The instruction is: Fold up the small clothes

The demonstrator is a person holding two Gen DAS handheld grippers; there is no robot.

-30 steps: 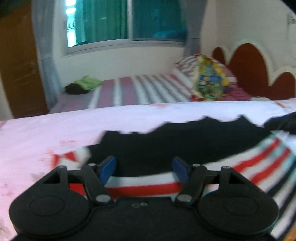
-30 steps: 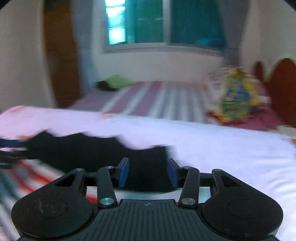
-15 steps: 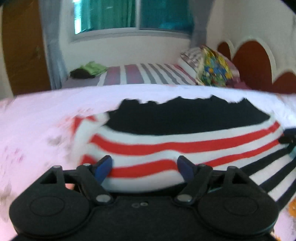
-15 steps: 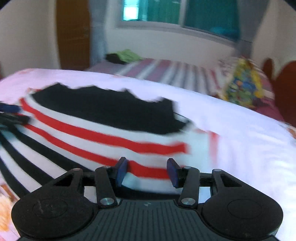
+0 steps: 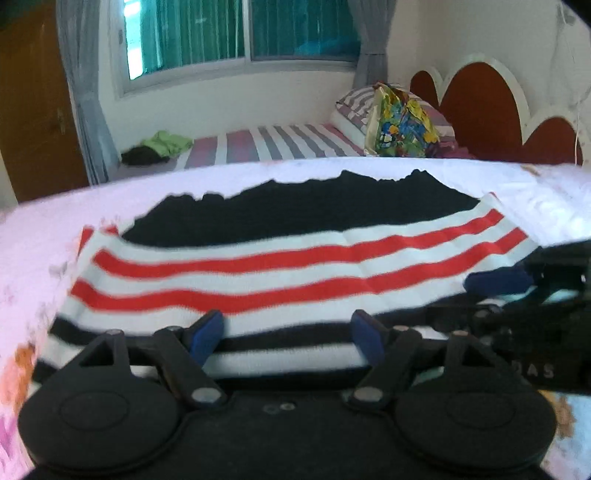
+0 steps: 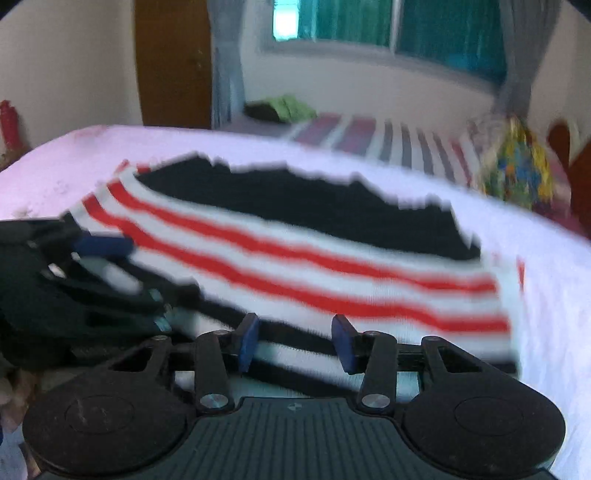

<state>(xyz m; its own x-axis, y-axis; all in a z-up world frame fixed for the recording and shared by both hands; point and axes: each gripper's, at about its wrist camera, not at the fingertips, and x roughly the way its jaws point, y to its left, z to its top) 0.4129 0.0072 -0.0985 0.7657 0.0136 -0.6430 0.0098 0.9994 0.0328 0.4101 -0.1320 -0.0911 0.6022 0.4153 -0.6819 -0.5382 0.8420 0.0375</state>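
Two hand-held grippers, left hand-held gripper [image 5: 288, 336] and right hand-held gripper [image 6: 295, 343], we hold released over the striped garment [image 5: 295, 266] on the bed [image 5: 44, 236].

Both wrist cameras look forward and downward from close above the striped garment [image 5: 288, 266], sharing it, the far bed [image 6: 369, 136] and window [image 5: 240, 33].

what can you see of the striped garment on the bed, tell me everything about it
The striped garment looks like a soft knit, lying spread flat on the pale pink bedsheet. Its far part is solid black with a ragged-looking edge, then white with red stripes, then white with black stripes nearest the cameras. Both the left gripper and the right gripper sit at its near edge with jaws apart; contact is unclear.
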